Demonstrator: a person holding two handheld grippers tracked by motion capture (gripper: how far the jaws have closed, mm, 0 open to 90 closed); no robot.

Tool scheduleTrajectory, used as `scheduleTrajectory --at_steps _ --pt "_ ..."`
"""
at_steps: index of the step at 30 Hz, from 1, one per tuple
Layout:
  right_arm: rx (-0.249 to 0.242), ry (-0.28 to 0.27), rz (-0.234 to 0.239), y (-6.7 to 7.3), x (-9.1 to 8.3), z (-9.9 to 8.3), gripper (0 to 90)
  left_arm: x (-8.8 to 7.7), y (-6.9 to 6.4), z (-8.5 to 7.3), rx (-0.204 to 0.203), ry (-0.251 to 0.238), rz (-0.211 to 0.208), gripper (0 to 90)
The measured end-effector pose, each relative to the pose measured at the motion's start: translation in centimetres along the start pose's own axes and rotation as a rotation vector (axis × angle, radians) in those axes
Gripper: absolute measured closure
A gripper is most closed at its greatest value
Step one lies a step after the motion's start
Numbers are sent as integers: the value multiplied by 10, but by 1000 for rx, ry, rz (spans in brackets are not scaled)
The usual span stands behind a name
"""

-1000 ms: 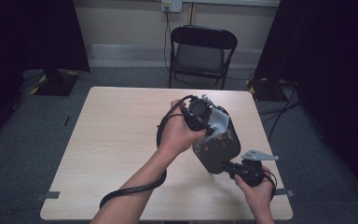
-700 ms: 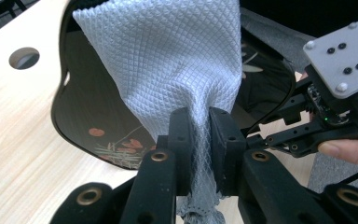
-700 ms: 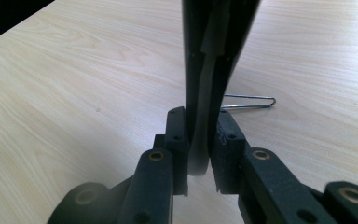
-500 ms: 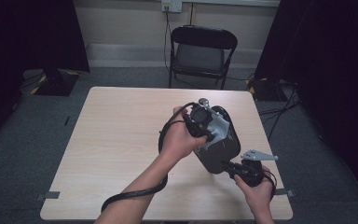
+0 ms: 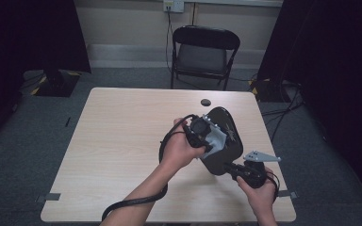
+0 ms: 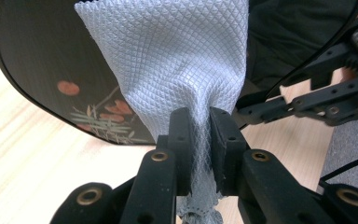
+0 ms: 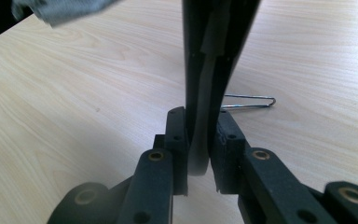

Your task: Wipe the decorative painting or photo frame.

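pale blue cloth (image 6: 177, 70), clamped in the left claw (image 6: 198, 140), has slid down the black lacquered tray (image 5: 224, 141), which the right claw (image 7: 199, 140) grips upright by its edge above the worktop (image 5: 122, 141); wiping continues.

Black oval tray (image 5: 226, 136) with glossy lacquer face, painted with red blossoms and pale leaves; held on edge above the desk (image 5: 122, 141), tilted, its lower rim pinched between the jaws of the right tool (image 7: 199, 140). Light grey cloth (image 6: 177, 70) with fine diamond weave, bunched and clamped in the left tool (image 6: 199, 140), fanning out beyond the jaws and lying against the tray's painted face.
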State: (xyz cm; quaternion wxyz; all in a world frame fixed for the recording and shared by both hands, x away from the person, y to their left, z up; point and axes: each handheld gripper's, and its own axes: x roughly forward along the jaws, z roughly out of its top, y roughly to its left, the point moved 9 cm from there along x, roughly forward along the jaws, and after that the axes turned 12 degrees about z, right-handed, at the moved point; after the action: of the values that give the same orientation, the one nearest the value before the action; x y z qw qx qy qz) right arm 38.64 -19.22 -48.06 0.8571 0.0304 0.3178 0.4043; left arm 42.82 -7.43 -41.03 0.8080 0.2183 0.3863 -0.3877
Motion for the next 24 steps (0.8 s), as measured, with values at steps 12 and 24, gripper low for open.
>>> scheduleTrajectory --at_steps 12,24 --pt "-2 1 0 0 0 0 787 31 -1 -31 -22 57 -13 802" --pt "-12 6 -5 0 0 1 787 61 1 -59 -57 102 -18 802"
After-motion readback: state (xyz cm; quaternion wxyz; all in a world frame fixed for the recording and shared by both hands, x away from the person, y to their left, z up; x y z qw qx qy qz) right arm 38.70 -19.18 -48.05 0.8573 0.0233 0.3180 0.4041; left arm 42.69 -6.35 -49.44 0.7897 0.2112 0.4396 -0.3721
